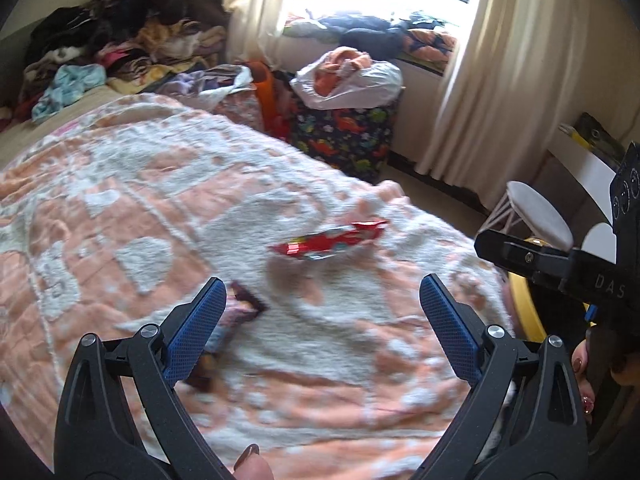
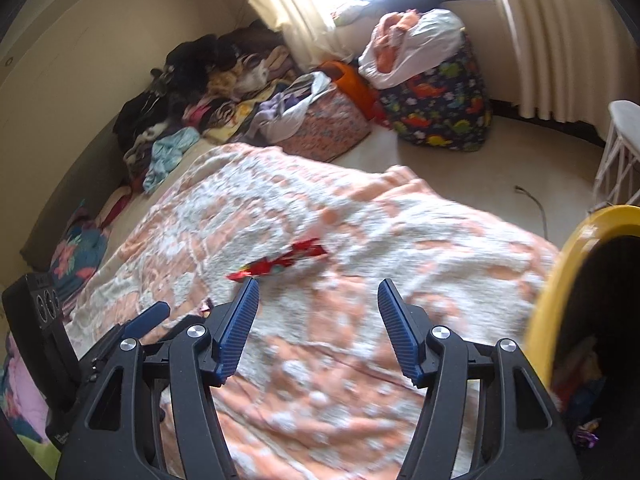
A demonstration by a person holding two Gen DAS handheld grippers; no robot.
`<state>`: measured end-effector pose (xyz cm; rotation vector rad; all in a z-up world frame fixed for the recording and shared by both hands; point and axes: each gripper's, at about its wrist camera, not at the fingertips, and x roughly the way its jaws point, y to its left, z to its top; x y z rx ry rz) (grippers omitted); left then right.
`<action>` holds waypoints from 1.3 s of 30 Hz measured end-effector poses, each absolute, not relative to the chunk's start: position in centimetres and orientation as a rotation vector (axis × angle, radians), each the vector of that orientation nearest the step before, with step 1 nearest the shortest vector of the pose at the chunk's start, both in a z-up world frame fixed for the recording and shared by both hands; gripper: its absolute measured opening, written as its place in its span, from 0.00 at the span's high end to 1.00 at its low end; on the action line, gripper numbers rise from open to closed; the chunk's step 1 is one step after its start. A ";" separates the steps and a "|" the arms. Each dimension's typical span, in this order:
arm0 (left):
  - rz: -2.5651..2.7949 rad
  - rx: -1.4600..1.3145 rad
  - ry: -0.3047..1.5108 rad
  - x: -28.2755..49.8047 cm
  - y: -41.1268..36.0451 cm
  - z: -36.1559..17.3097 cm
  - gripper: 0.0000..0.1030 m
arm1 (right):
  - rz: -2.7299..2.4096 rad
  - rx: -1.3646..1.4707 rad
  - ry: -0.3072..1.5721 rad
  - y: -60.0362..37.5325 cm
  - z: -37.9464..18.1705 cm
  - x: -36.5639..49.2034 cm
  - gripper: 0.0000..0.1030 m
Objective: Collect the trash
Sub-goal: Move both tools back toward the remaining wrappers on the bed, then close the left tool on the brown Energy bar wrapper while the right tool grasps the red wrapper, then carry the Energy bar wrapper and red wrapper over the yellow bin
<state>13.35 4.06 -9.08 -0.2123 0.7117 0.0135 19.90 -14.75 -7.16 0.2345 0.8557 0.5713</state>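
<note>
A red snack wrapper (image 1: pixel 328 240) (image 2: pixel 280 262) lies on the peach-and-white blanket (image 1: pixel 120 208) (image 2: pixel 360 360) that covers the bed. A dark purple wrapper (image 1: pixel 244 308) lies partly hidden behind the left pad of my left gripper (image 1: pixel 323 282), which hangs open over the blanket with nothing between its pads. My right gripper (image 2: pixel 318 283) is open and empty too, just short of the red wrapper. A yellow-rimmed bin (image 2: pixel 560 292) (image 1: pixel 524 308) stands at the bed's right edge, with some wrappers inside. A hand (image 1: pixel 584 364) shows under the right gripper.
Clothes are piled (image 1: pixel 120 32) (image 2: pixel 208 80) at the bed's far end. A dinosaur-print bag (image 1: pixel 344 140) (image 2: pixel 440 108) with a white plastic bag on top stands by the window. A white stool (image 1: pixel 532 216) (image 2: pixel 620 148) and a cable (image 2: pixel 532 204) are on the floor to the right.
</note>
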 end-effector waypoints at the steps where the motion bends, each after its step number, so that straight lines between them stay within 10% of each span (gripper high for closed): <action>1: 0.020 -0.216 0.716 13.3 4.5 -9.3 0.14 | 0.578 0.230 0.863 -14.0 -7.3 20.2 0.42; 8: 0.056 -0.282 0.761 13.1 8.4 -11.3 0.15 | 0.602 0.251 0.946 -9.2 -9.5 22.7 0.42; 19: 0.035 -0.296 0.812 13.1 9.0 -13.7 0.52 | 0.529 0.302 1.034 -6.0 -12.6 26.9 0.43; 28: 0.023 -0.328 0.828 13.3 9.0 -13.7 0.88 | 0.569 0.330 1.017 -6.9 -12.9 26.9 0.87; 39: -0.065 -0.319 0.803 13.5 4.9 -11.2 0.88 | 0.533 0.419 0.949 -14.7 -10.9 24.3 0.88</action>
